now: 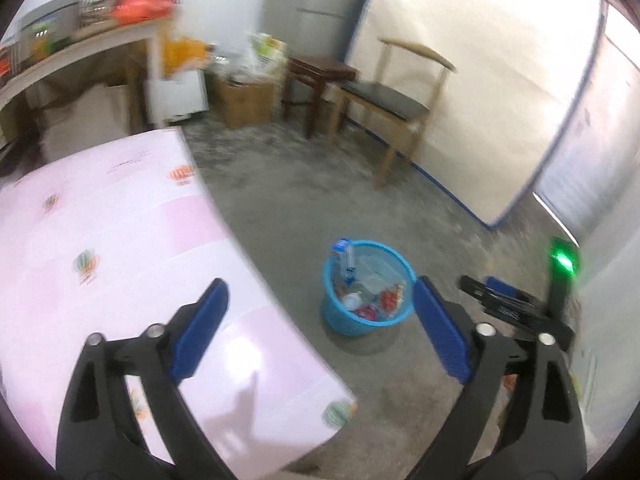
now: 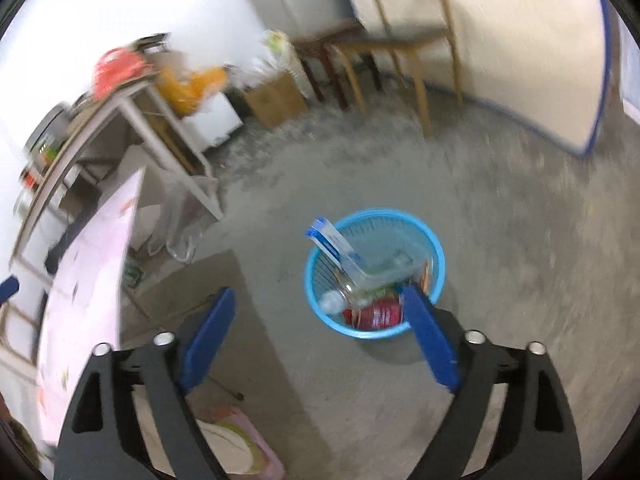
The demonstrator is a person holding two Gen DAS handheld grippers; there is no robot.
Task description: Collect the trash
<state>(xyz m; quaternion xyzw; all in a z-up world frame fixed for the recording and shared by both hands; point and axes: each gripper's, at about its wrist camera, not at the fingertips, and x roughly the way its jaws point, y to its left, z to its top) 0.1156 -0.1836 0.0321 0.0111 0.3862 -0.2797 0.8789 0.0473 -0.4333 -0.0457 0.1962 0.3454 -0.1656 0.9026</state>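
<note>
A blue plastic basket point(image 1: 340, 320) stands on the concrete floor beside the table and also shows in the right wrist view point(image 2: 436, 252). It holds trash: a clear bottle with a blue label point(image 2: 334, 242), a red wrapper point(image 2: 380, 314) and a white cap point(image 2: 333, 302). My left gripper point(image 1: 320, 312) is open and empty, above the table's edge, left of the basket. My right gripper point(image 2: 320, 316) is open and empty, above the floor in front of the basket. The right gripper's body point(image 1: 516, 308) shows at the right of the left wrist view.
A table with a pink printed cloth point(image 1: 100, 240) fills the left. A wooden chair point(image 1: 400, 100), a dark stool point(image 1: 320, 76) and a cardboard box point(image 1: 244, 100) stand at the back wall. A cluttered shelf table point(image 1: 80, 52) is at far left. A leaning board point(image 1: 480, 80) is on the right.
</note>
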